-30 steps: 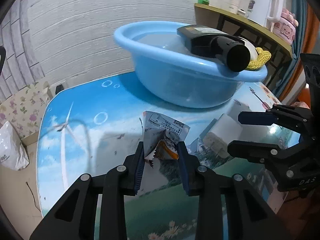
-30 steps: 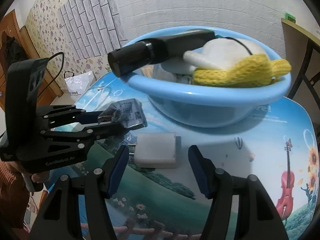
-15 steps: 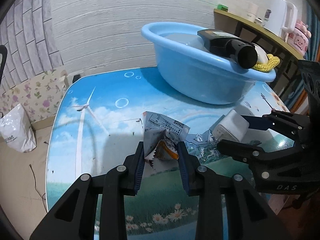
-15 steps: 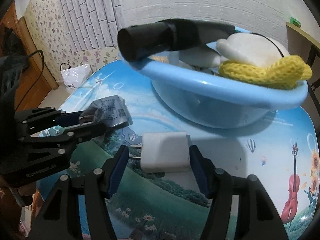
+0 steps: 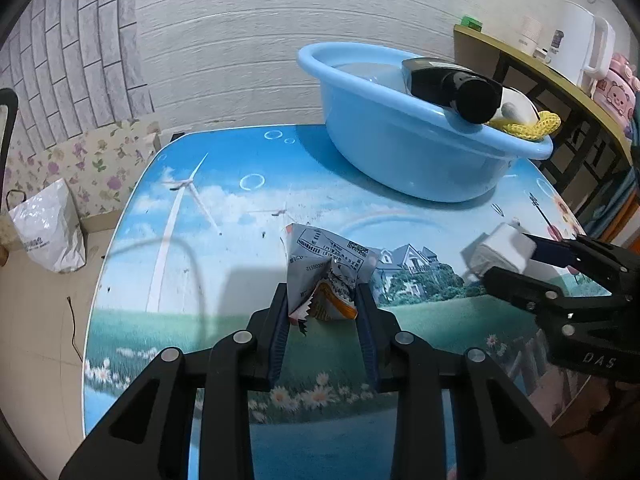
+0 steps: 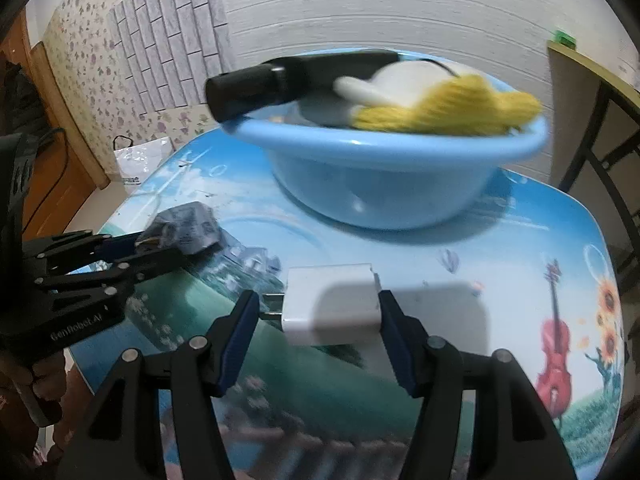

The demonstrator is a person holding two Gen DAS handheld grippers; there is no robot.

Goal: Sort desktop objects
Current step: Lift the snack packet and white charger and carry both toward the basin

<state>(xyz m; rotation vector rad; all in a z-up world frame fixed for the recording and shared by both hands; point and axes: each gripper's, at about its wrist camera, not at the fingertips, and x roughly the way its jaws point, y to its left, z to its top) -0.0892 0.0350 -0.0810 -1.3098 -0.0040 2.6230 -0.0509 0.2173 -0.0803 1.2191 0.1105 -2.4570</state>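
Left wrist view: my left hand-held gripper is pinched narrow on a crumpled snack wrapper, low centre, above the worktop. Right wrist view: my right hand-held gripper clamps a white charger, bottom centre. Blue basin stands upper centre.

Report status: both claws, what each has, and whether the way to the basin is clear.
Left claw shut on crumpled wrapper. Right claw around white charger, grip not confirmed. Blue basin ahead, already loaded; nothing between.
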